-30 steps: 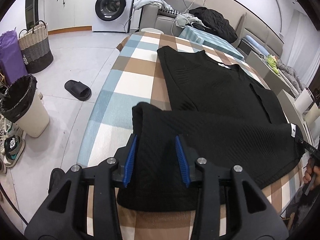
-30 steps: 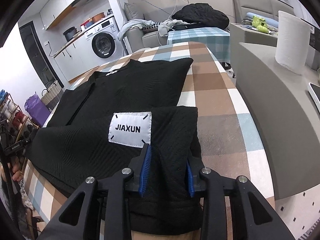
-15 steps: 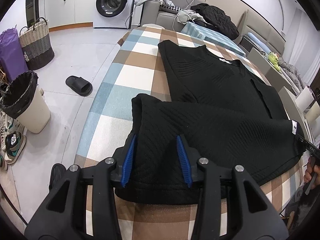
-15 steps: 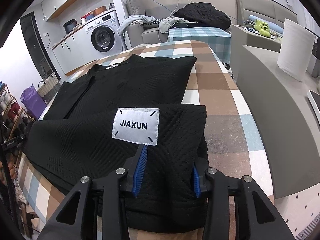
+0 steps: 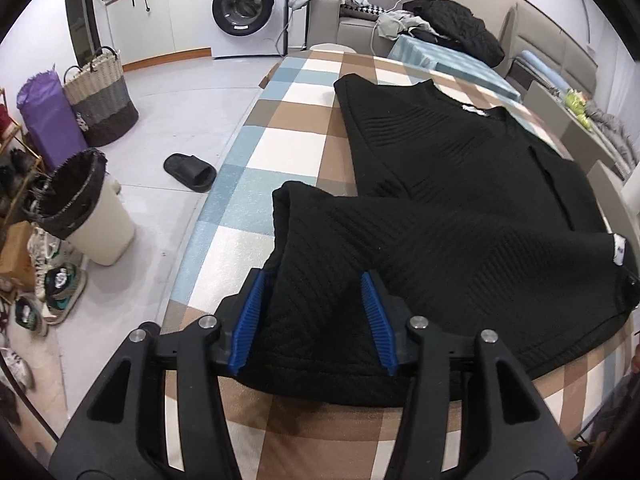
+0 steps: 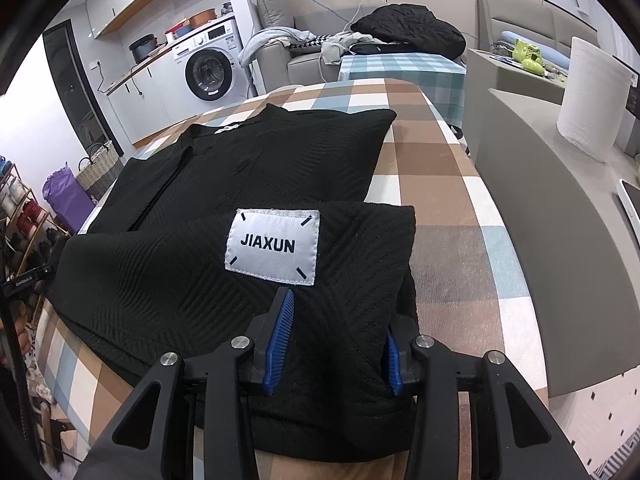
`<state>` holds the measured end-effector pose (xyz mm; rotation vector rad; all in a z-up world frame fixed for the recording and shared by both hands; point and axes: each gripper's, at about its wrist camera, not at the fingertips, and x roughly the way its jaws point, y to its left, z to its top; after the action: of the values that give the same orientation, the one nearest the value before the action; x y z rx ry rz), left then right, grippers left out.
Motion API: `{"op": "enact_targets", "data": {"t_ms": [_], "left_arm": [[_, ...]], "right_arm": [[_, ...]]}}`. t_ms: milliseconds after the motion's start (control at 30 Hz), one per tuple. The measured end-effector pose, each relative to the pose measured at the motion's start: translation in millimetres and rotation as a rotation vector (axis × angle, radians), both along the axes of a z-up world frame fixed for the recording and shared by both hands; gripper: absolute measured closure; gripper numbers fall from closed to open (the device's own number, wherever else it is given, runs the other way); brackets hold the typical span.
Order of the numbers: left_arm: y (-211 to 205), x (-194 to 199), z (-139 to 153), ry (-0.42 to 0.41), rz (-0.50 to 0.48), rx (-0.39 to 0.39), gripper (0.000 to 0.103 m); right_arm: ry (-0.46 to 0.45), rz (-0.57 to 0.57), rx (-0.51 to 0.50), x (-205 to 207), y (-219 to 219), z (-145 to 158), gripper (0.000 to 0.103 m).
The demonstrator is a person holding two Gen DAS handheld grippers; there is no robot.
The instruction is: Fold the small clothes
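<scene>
A black ribbed garment (image 5: 460, 184) lies flat on the checked tablecloth (image 5: 280, 148), its lower part folded up over the body. My left gripper (image 5: 313, 280) straddles the folded edge at the near left; its jaws are opening, with fabric lying between the blue pads (image 5: 248, 320) and no longer pinched. In the right wrist view the garment (image 6: 260, 160) shows a white JIAXUN label (image 6: 274, 246) on the folded flap. My right gripper (image 6: 338, 314) stands over the fold's near right corner, jaws apart, with cloth resting loosely between them.
The table's left edge drops to a floor with a bin (image 5: 86, 216), a black slipper (image 5: 190, 172), baskets and shoes. A grey counter (image 6: 560, 240) with a paper roll (image 6: 592, 96) runs along the table's right side. A sofa with clothes stands behind.
Both grippers' jaws have widened around the folded edge. The folded flap has settled flatter onto the table. Neither hand has shifted much.
</scene>
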<state>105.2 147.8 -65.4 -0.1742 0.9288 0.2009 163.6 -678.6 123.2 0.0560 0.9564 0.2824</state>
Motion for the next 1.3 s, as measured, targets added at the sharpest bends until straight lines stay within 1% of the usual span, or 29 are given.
{"op": "enact_targets", "data": {"t_ms": [200, 300, 367, 500, 633, 767, 800, 867, 900, 933, 967, 1000, 1033, 1067, 1100, 1167, 1300], "left_arm": [[-11, -5, 1, 0.013, -0.006, 0.069, 0.056], [-13, -6, 1, 0.016, -0.022, 0.076, 0.056], [-11, -11, 1, 0.010, -0.030, 0.054, 0.056], [-3, -22, 1, -0.001, -0.063, -0.025, 0.056], [0, -36, 4, -0.005, -0.086, -0.064, 0.056], [3, -45, 7, -0.025, -0.078, -0.097, 0.056], [4, -45, 8, -0.031, -0.072, -0.099, 0.058], [4, -44, 6, -0.029, -0.062, -0.095, 0.071], [5, -43, 6, -0.026, -0.057, -0.091, 0.075], [6, -42, 4, -0.022, -0.045, -0.084, 0.085], [8, -41, 3, -0.021, -0.041, -0.084, 0.092], [10, -40, 3, -0.027, -0.036, -0.092, 0.094], [13, -40, 4, -0.042, -0.033, -0.104, 0.097], [15, -39, 6, -0.055, -0.031, -0.111, 0.099], [16, -39, 8, -0.065, -0.031, -0.115, 0.099], [18, -38, 15, -0.091, -0.034, -0.121, 0.100], [21, -26, 38, -0.149, -0.054, -0.126, 0.100]], "right_arm": [[0.017, 0.023, 0.049, -6, -3, 3, 0.062], [0.030, 0.030, 0.091, -9, -5, 6, 0.062], [0.037, 0.032, 0.123, -10, -8, 7, 0.062], [0.052, 0.035, 0.156, -14, -12, 10, 0.062], [0.062, 0.056, 0.168, -20, -11, 10, 0.062], [0.066, 0.065, 0.177, -22, -11, 7, 0.062], [0.067, 0.064, 0.182, -22, -11, 6, 0.062], [0.069, 0.055, 0.192, -19, -12, 4, 0.062], [0.068, 0.052, 0.195, -18, -13, 4, 0.062], [0.067, 0.051, 0.196, -17, -13, 4, 0.062], [0.063, 0.043, 0.196, -16, -13, 3, 0.063], [0.063, 0.033, 0.196, -15, -14, 3, 0.063], [0.065, 0.026, 0.199, -14, -14, 2, 0.071], [0.062, 0.017, 0.197, -12, -15, 1, 0.086], [0.058, 0.000, 0.185, -10, -15, 1, 0.091], [0.051, -0.006, 0.201, -7, -18, 4, 0.096], [-0.011, 0.008, 0.237, 0, -18, 29, 0.097]]}}
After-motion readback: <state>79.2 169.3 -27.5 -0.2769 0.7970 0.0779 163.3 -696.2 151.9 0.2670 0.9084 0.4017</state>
